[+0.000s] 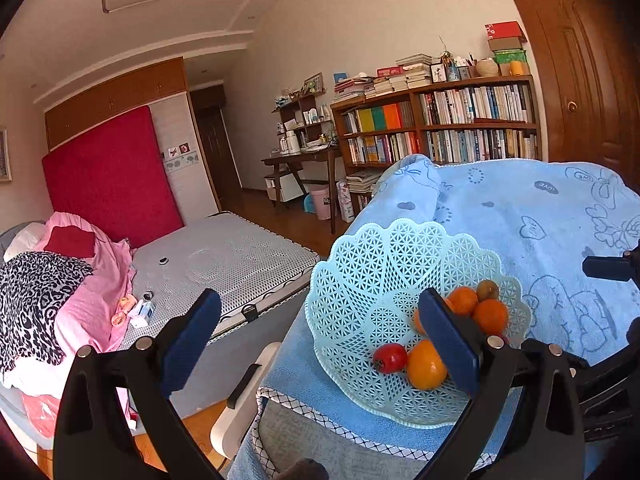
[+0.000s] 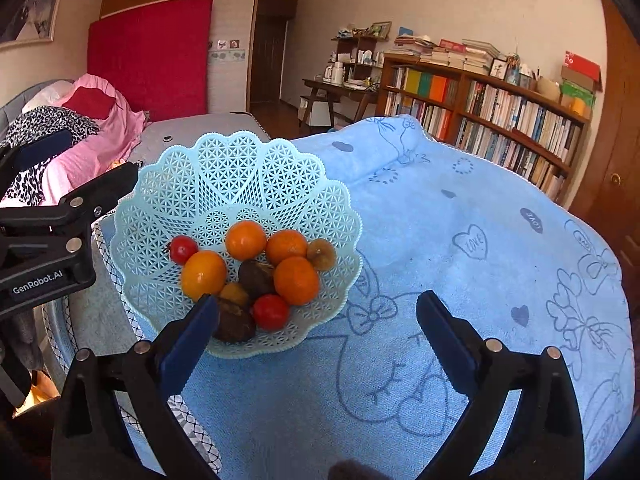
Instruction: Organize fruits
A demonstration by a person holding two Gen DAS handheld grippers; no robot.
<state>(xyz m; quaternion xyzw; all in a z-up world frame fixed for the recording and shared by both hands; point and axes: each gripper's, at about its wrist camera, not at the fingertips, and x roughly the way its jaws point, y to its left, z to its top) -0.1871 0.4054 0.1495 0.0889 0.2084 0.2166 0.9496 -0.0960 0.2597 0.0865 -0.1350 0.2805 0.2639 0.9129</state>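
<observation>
Left wrist, nearest: left gripper hung with its blue pads spread wide, nothing between them; its right pad crossed in front of the fruit.
Left wrist, basket: pale green lattice basket sat at the near left edge of the blue towel, holding oranges, a red tomato and a brownish fruit.
Left wrist, surroundings: bed lay off to the left below the towel's edge, bookshelf well behind.
Right wrist, nearest: right gripper also stood wide open and empty, its left pad just over the basket's near rim.
Right wrist, fruit: all visible fruit lay inside the basket, with oranges such as one at the top, two tomatoes and dark brown pieces; none showed on the towel.
Right wrist, obstruction: the left gripper's body crowded the basket's left side.
Risk, judged: the basket stood close to the towel's edge, so a nudge from either pad could tip it off; round fruit might roll on the soft cloth; both grippers reaching in together could collide.
</observation>
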